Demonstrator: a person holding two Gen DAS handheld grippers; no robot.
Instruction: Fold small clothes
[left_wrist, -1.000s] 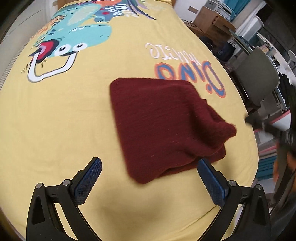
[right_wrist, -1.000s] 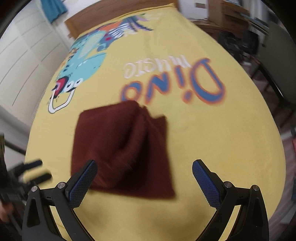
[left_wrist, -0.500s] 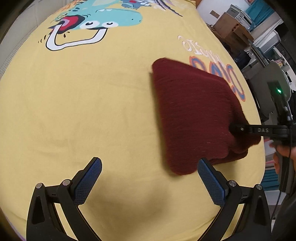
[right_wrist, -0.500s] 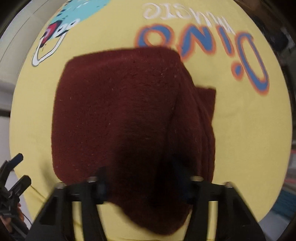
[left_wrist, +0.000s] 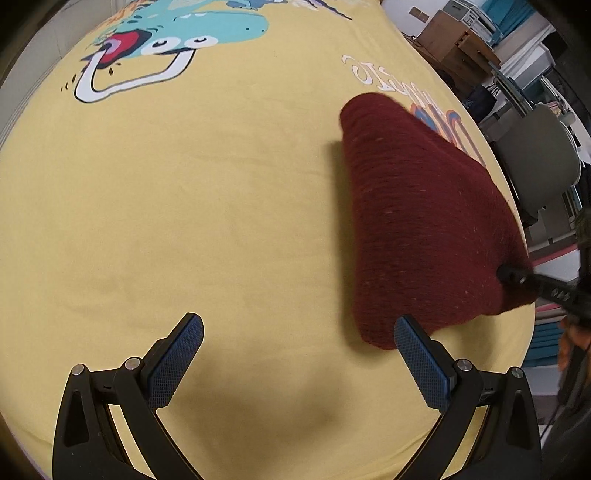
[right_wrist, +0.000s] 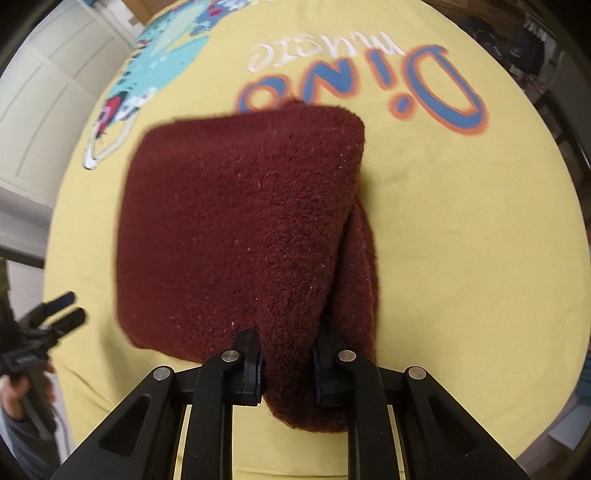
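Maroon knit garment (right_wrist: 236, 229) in down-tilted right hand-held gripper (right_wrist: 288, 365)

Dark maroon knitted garment (right_wrist: 236, 229) — fuzzy, thick, folded into a rough square of several layers. Lies on the yellow bedsheet (left_wrist: 184, 221), its far edge covering part of the blue-and-orange lettering (right_wrist: 436, 92). Top layer broad and fairly flat, with a rounded fold along the right side and further layers showing beneath it there. Near corner bunched and lifted slightly — pinched between the pads of the right tongs (right_wrist: 288, 363), which have just been closing on it.
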